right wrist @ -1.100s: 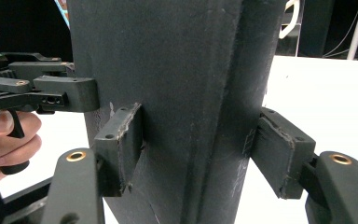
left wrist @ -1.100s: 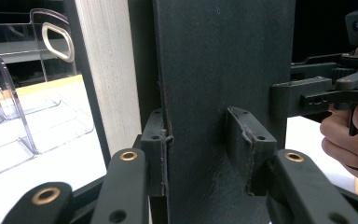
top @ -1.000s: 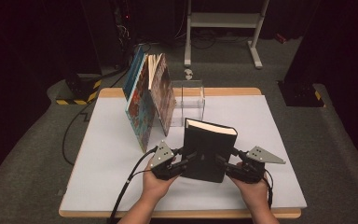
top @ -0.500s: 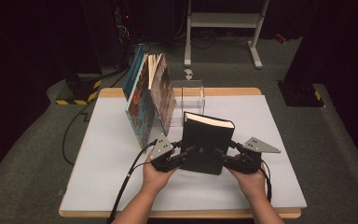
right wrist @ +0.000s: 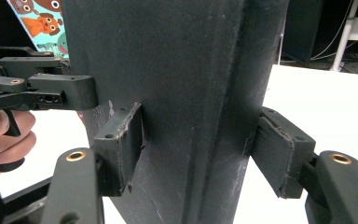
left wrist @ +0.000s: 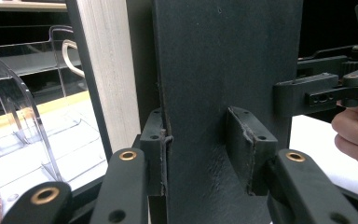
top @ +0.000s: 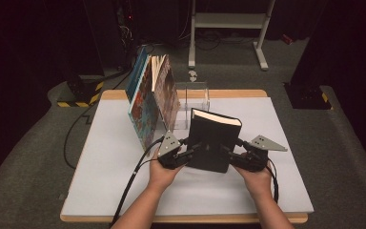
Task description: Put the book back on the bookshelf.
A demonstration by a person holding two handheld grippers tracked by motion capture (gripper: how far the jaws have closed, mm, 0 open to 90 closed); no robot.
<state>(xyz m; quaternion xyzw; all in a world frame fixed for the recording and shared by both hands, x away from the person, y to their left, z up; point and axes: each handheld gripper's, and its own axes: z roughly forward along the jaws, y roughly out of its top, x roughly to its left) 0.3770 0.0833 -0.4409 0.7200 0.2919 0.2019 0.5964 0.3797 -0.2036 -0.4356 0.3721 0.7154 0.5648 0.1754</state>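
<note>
Two grippers are closed on one black book [top: 213, 141], which is held upright above the white table [top: 105, 157], near its middle. The left gripper [top: 194, 150] is clamped on the book's left edge; in the left gripper view its pads [left wrist: 242, 149] are seen pressed to either side of the dark cover. The right gripper [top: 228, 153] is clamped on the opposite edge, with a pad [right wrist: 121, 140] against each face in the right gripper view. Each gripper is held in a hand, the left hand [top: 164, 172] and right hand [top: 258, 180] entering from the near edge. The pale page block is turned up and away from the person.

Listed behind and to the left: several picture books [top: 150, 98], stood leaning together, with colourful covers. A clear plastic stand [top: 193, 98] is set just beside them, at the far side of the table and behind the black book. A black cable [top: 133, 179] is trailed from the left gripper over the near edge.
</note>
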